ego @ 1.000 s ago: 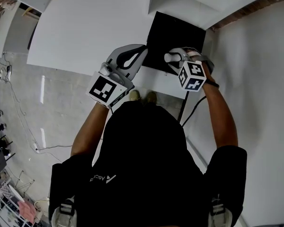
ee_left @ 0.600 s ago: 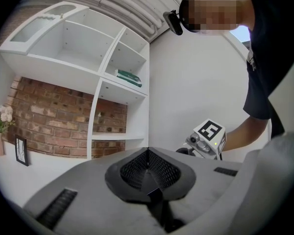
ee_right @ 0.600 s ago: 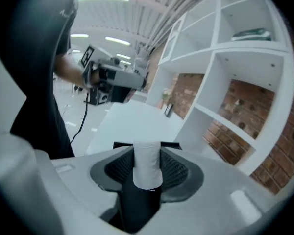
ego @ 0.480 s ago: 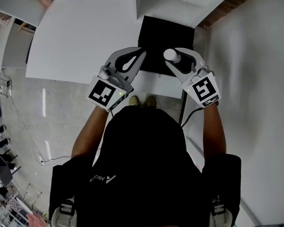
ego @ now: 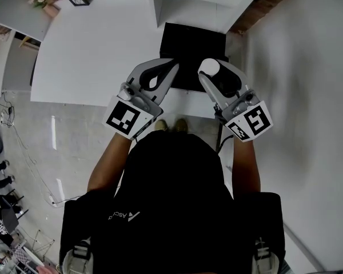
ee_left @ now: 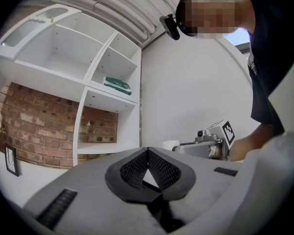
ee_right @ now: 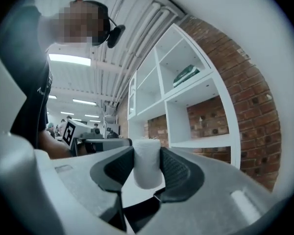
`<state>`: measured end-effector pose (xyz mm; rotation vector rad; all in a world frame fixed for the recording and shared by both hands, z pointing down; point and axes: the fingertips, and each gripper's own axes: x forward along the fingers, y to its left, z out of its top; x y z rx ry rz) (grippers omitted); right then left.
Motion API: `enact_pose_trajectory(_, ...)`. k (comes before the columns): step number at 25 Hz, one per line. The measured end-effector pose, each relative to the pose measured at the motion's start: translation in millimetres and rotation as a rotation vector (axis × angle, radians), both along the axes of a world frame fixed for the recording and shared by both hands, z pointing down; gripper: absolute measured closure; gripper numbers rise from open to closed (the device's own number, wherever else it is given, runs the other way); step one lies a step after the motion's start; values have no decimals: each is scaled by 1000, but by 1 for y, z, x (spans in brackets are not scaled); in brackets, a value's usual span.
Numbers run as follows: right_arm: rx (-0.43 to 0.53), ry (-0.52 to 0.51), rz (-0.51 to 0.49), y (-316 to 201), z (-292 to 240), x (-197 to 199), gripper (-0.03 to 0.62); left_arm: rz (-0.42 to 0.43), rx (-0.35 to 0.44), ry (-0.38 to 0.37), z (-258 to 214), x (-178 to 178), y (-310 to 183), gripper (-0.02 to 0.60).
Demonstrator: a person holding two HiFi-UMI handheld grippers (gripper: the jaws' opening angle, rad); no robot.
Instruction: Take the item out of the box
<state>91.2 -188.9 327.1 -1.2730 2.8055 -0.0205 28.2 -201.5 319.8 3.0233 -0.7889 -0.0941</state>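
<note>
Moved: the right tool point(ee_right: 147, 158) is drawn back towards the person.
Item: the white item point(ego: 209, 67) is clamped in it, seemingly lifted clear of the black box point(ego: 188, 41).
Left tool point(ee_left: 148, 153): jaws are closed together, empty.
Remaining: the item is yet to be set on the table point(ego: 91, 44).

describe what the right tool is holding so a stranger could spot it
On the white table, find the black box at the near right edge. Over it the right tool clamps a short cylinder, the only white, round thing against the black.
</note>
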Motion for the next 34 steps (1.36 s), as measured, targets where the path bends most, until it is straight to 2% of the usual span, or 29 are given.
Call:
enact_pose_trajectory(3, 7, -70, 7, 6, -4, 3, 428, 2, 6, 1, -2, 2, 4, 583)
enact_pose_trajectory(8, 23, -121, 13, 21, -6, 4, 427, 0, 9, -3, -2, 6, 16, 583)
enact_pose_trajectory(34, 37, -115, -20, 25, -10, 2, 428, -25, 8, 4, -6, 6, 15, 583)
